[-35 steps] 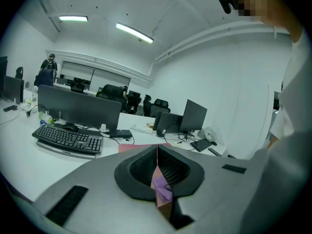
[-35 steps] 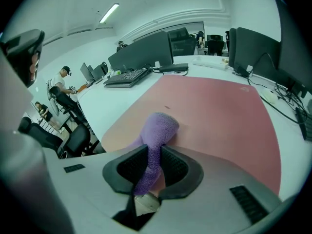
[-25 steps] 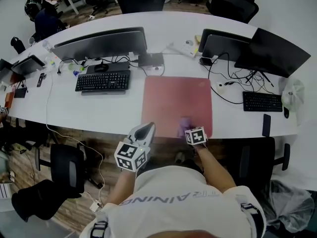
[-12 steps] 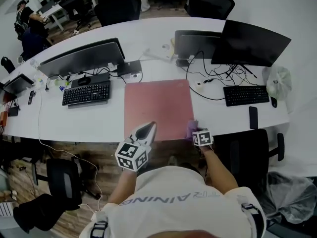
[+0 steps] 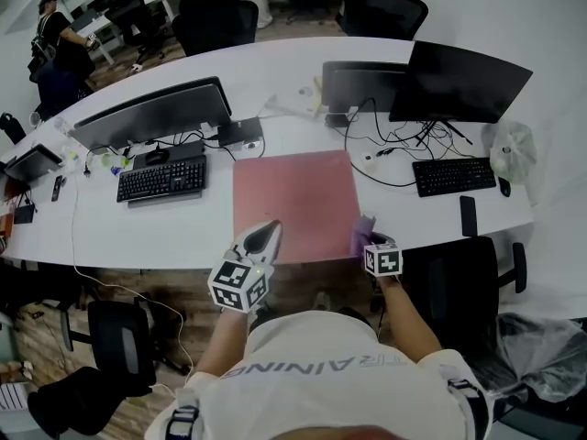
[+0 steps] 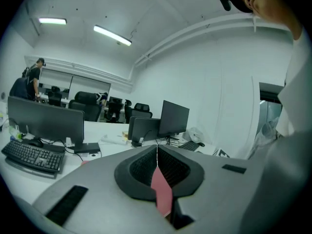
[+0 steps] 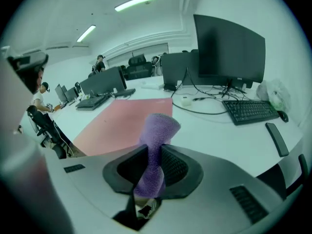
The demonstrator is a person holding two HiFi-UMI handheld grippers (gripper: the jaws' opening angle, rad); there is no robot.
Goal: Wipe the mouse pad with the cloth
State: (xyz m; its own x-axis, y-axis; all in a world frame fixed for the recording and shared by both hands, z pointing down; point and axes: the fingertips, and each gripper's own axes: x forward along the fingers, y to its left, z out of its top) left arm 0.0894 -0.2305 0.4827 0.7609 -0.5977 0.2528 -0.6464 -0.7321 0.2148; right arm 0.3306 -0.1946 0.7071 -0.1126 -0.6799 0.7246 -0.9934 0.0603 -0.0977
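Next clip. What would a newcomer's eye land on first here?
The big pink mouse pad, lying flat in the middle of the long white desk. Next, the purple cloth, pinched upright in the right tongs by the pad's near right corner. The left tongs are shut and empty over the pad's near edge.

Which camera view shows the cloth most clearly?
The right gripper view: the cloth stands large and sharp, clamped in the jaws of the right gripper. The head view shows only a small purple patch at the right edge of the pad. The left gripper view does not show it.
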